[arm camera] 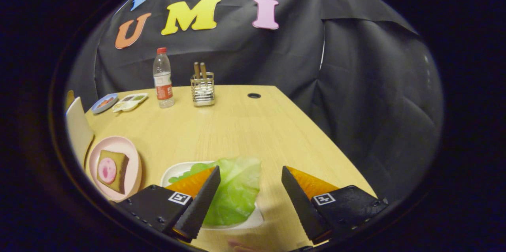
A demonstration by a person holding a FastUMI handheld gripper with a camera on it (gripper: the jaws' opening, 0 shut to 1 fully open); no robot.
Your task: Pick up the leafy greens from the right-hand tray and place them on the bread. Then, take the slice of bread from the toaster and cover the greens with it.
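The black two-finger gripper (250, 189) hangs with jaws wide apart over the pale green leafy lettuce (236, 190) on its white tray (176, 170), the leaf lying between them, against the left finger. Beyond the left finger, a pink plate (133, 158) holds brown bread (118, 173).

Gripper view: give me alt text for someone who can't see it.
The gripper is open above leafy greens on a white tray, the leaf between its fingers. Beside it, a pink plate holds bread topped with a pink slice.

Gripper-mounted fisheye, close above table (245, 133), facing wall.
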